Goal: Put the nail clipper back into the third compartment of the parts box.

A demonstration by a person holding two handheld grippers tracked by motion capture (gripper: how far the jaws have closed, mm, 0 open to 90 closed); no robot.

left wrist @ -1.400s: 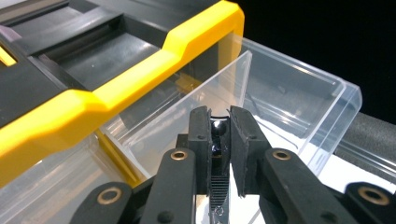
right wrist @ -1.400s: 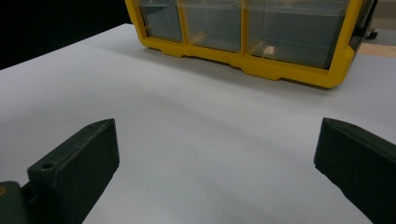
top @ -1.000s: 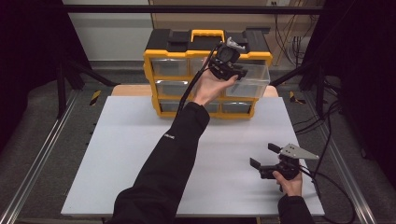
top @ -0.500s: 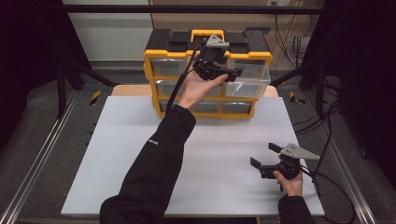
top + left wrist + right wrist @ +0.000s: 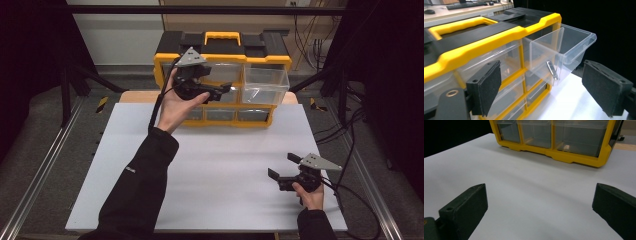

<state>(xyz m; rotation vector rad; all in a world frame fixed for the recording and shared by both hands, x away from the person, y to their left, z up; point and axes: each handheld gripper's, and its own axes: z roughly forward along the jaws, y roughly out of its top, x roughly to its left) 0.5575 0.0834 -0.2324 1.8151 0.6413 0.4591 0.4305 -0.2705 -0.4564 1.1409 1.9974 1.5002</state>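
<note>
Drawer (image 5: 564,47) clear plastic, boxy; left gripper (image 5: 220,91) jaws just opened, empty.

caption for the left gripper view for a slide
Open left tongs face a yellow organizer whose clear top drawer is pulled out.

organizer (image 5: 220,42): yellow frame, black top | drawer (image 5: 265,85): clear | table (image 5: 210,165): white | sleeve (image 5: 135,190): black

A white tabletop (image 5: 220,165) is seen across the centre of the frame, bordered by metal rails (image 5: 45,165) at lower left and right. Grey floor (image 5: 45,115) is shown at left. A pale wall (image 5: 120,35) is lit at the top, with cables (image 5: 312,30) hung at upper right. Both sides are left dark.
</note>
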